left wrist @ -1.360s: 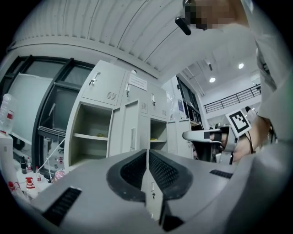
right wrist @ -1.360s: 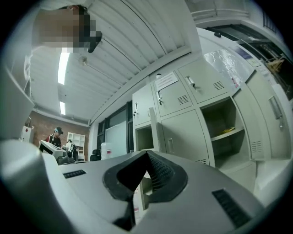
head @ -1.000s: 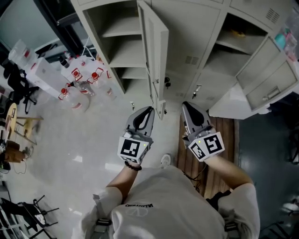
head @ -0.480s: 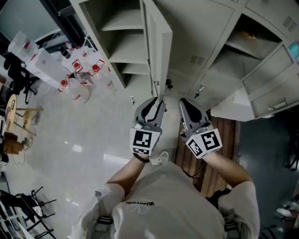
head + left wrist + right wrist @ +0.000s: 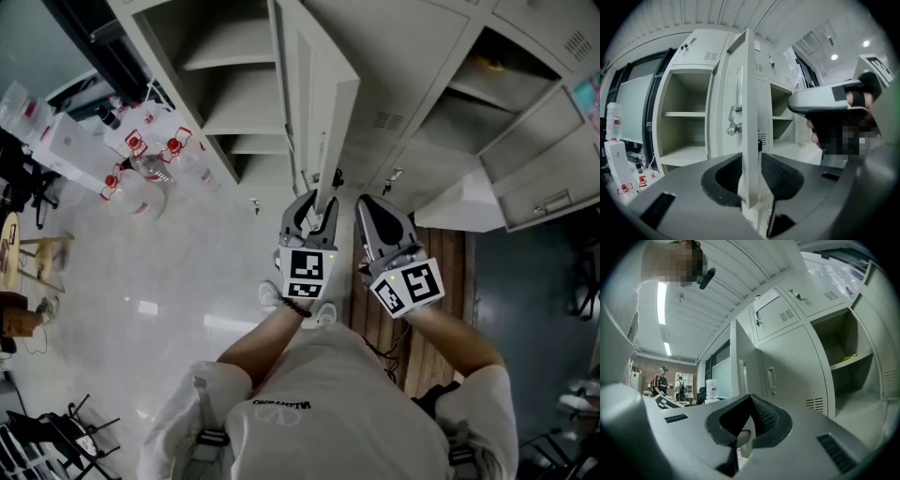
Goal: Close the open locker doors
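Observation:
A tall grey locker door [image 5: 317, 103] stands open, edge-on toward me, in front of its shelved compartment [image 5: 239, 98]. My left gripper [image 5: 312, 202] is at the door's lower free edge. In the left gripper view its jaws are opening, and the door edge [image 5: 748, 98] passes between the pads of the left gripper [image 5: 751, 176] with thin gaps on both sides. My right gripper [image 5: 376, 210] hovers just right of it, shut and holding nothing; the right gripper [image 5: 749, 404] points at closed lockers. Further right another locker door [image 5: 539, 183] hangs open beside its compartment [image 5: 492, 80].
Large water bottles with red labels [image 5: 141, 155] stand on the floor left of the lockers. A wooden strip [image 5: 450, 272] lies under my right side. A wooden stool [image 5: 33, 248] and chair legs [image 5: 56, 431] are at the far left. People stand far off [image 5: 661, 380].
My left gripper has moved right and forward to the door's edge, and its jaws have gone from shut to spread around that edge. The right gripper has barely shifted.

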